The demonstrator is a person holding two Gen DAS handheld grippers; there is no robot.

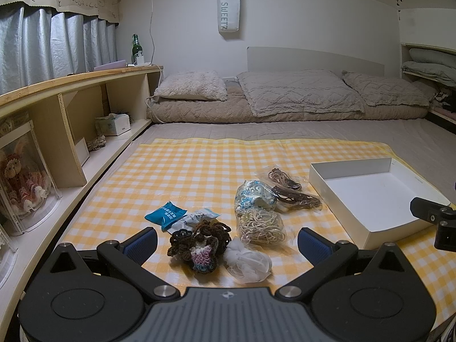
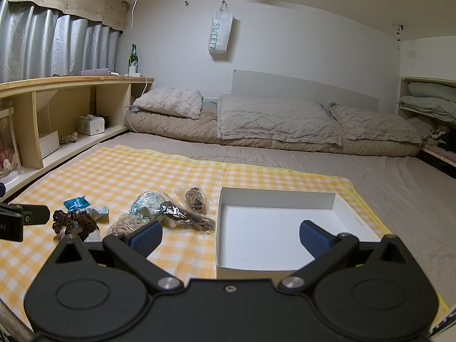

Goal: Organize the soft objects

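On the yellow checked cloth [image 1: 185, 171] lies a cluster of soft items: a dark crochet piece [image 1: 199, 242], a white mesh puff [image 1: 249, 260], a bag of beige cord [image 1: 260, 225], a blue-patterned bagged item [image 1: 253, 196], bagged brown cords [image 1: 290, 189] and two blue-and-white packets [image 1: 165, 215]. My left gripper [image 1: 226, 243] is open, its pads either side of the crochet piece and puff, apart from them. To the right stands an empty white box [image 1: 379, 196] [image 2: 273, 228]. My right gripper [image 2: 230, 238] is open over the box's near left corner, holding nothing.
A wooden shelf unit [image 1: 85, 108] runs along the left with a tissue box [image 1: 112, 124] and a boxed doll [image 1: 22, 182]. Pillows and folded bedding [image 1: 285, 94] lie at the far wall. Grey mattress [image 2: 399, 188] extends right of the cloth.
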